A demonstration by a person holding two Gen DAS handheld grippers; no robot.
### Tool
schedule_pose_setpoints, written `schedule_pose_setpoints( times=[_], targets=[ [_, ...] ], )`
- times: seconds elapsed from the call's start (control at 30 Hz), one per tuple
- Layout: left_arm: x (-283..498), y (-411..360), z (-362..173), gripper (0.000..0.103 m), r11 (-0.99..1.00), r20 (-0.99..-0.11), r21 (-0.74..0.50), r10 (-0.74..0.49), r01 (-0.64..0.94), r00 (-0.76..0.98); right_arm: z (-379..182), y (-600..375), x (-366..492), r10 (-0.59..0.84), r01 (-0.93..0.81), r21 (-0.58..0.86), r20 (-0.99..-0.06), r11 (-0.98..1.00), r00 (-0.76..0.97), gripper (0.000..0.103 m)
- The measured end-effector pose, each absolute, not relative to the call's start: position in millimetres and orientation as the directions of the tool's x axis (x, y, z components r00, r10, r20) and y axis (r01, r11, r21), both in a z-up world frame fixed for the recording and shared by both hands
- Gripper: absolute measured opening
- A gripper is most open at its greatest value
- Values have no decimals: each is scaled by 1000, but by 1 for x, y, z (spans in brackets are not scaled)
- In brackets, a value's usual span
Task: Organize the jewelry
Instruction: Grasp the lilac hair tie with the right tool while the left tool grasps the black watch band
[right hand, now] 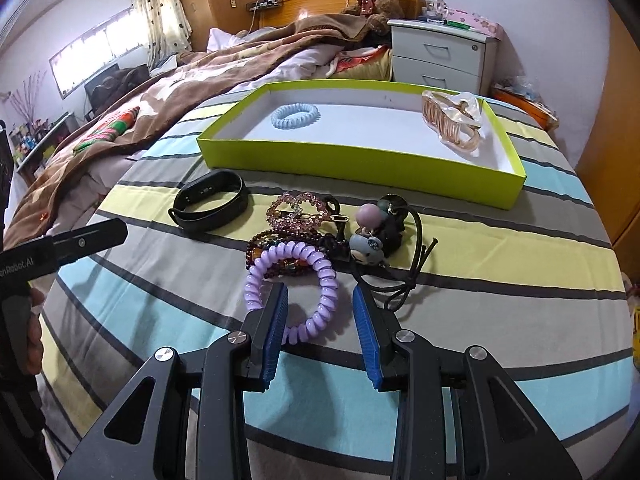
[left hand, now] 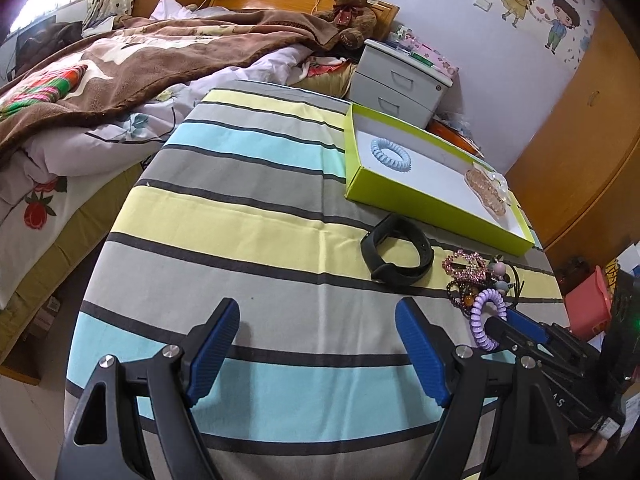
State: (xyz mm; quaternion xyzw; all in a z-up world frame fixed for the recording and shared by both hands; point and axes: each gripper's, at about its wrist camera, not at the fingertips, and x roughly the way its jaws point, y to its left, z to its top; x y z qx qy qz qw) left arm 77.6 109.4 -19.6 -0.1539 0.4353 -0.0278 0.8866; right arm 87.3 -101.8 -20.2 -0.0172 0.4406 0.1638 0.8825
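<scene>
Nearest you: right gripper (right hand: 320,322), pointed down at the striped cloth (right hand: 500,280). Its jaws straddle the near arc of the purple coil hair tie (right hand: 294,276). The left pad sits against the coil's outer edge; the right pad stands clear of it, so the coil is not clamped.

Landmark: the green tray (right hand: 360,156). Purple coil lies well on your side of it, at the near edge of the jewelry pile. Just behind the coil, toward the tray: dark bead bracelet (right hand: 276,242), pink sparkly clip (right hand: 304,208), and a black elastic with charms (right hand: 376,236). Black wristband (right hand: 210,202) is left of the pile, close to the tray's front wall. Inside the tray: blue coil tie (right hand: 295,115) at left, clear claw clip (right hand: 454,120) at right.

Left gripper (left hand: 318,354) hangs over bare cloth, wide apart, holding nothing.

Risks, as judged:
- Coil overlaps the bead bracelet; lifting may drag beads along.
- Only one strand sits between the pads. Springy plastic could squirm out on closing.
- The elastic's loop lies close by the right finger and may snag.
- Low carry could catch the tray's front wall.
</scene>
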Motion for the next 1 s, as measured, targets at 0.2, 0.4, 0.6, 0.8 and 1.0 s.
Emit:
schedule_pose_setpoints(
  times=[0.2, 0.4, 0.6, 0.8, 1.0],
  targets=[
    [81, 111, -20, 82, 948, -765, -306, -190, -87, 615, -20, -103, 87, 264, -296, 109, -786, 949, 559, 14],
    [89, 108, -20, 82, 949, -774, -302, -188, -91, 605, -18, -108, 87, 266, -282, 121, -785, 952, 559, 10],
    [98, 103, -17, 82, 952, -770, -297, -194, -72, 608, -13, -117, 83, 285, -274, 148, -768, 950, 573, 10],
    [110, 94, -16, 82, 960, -773, -276, -194, -45, 604, -4, -124, 79, 304, -275, 168, -751, 947, 586, 10],
    [131, 83, -15, 82, 977, -787, -213, -158, -23, 596, 5, -130, 73, 314, -273, 179, -730, 945, 607, 10]
  ],
)
